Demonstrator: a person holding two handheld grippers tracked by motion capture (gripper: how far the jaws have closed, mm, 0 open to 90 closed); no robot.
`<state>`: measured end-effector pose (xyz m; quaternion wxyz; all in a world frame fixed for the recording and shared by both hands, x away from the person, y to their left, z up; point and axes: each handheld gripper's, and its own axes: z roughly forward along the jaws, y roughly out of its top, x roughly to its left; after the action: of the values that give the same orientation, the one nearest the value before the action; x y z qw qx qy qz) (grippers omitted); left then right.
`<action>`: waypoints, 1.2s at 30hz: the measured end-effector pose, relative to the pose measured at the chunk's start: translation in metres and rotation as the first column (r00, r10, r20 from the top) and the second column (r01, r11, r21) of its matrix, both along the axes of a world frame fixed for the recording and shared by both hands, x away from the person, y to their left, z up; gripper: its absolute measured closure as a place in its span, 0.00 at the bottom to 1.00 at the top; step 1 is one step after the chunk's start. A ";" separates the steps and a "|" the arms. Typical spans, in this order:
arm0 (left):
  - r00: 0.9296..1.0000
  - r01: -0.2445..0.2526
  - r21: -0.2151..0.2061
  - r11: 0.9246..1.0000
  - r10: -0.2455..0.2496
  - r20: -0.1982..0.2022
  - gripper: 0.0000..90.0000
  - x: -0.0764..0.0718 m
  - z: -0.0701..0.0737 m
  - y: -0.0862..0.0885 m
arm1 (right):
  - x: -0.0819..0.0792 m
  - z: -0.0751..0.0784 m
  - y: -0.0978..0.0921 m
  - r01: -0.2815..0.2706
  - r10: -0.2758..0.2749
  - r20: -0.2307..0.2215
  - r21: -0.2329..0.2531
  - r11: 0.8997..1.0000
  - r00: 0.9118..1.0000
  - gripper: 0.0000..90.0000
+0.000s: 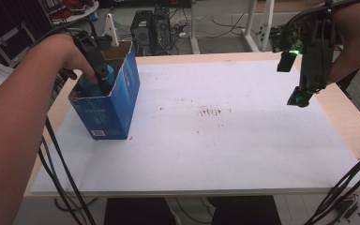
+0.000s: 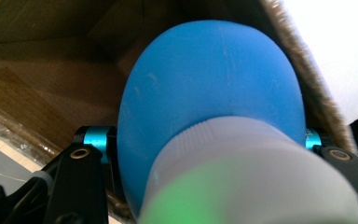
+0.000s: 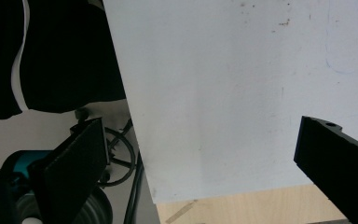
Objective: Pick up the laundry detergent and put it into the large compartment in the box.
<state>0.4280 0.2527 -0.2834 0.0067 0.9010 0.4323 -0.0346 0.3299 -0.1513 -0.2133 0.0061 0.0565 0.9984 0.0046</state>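
Left tool (image 1: 104,80) is clamped on the blue bottle (image 2: 205,102) inside the open blue carton (image 1: 117,110) at the counter's (image 1: 243,154) left side. Right tool (image 1: 300,96) hangs open, well apart. Risk: the bottle snags the torn rim, tipping the unbraced carton.

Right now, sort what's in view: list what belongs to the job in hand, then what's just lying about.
In the job:
- blue bottle with a grey cap, clamped in the left gripper
- open blue carton it sits in
- white mat under the carton

Just about:
- right gripper, open, idle above the mat
- computer towers behind the table
- floor cables
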 end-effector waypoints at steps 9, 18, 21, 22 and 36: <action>1.000 0.011 -0.013 1.000 -0.011 -0.011 0.44 0.000 -0.014 0.003 | 0.003 -0.003 0.004 -0.008 0.008 -0.007 -0.001 1.000 1.000 0.02; 1.000 0.004 -0.022 1.000 -0.004 -0.008 0.44 -0.002 -0.015 0.004 | 0.004 -0.003 0.008 -0.017 0.017 -0.008 -0.003 1.000 1.000 0.02; 1.000 0.002 -0.020 1.000 -0.002 -0.007 0.44 -0.002 -0.015 0.004 | 0.004 -0.002 0.008 -0.017 0.017 -0.007 0.000 1.000 1.000 0.02; 1.000 0.003 -0.015 1.000 -0.004 -0.011 0.43 -0.002 -0.014 0.004 | 0.004 -0.002 0.008 -0.017 0.017 -0.006 0.001 1.000 1.000 0.02; 1.000 -0.002 -0.009 1.000 0.002 0.017 0.34 -0.007 0.008 0.000 | 0.001 0.001 0.008 -0.019 0.019 0.004 0.000 1.000 1.000 0.02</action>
<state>0.4214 0.2528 -0.2755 0.0146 0.9009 0.4329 -0.0287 0.3306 -0.1431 -0.2121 0.0079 0.0472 0.9988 0.0046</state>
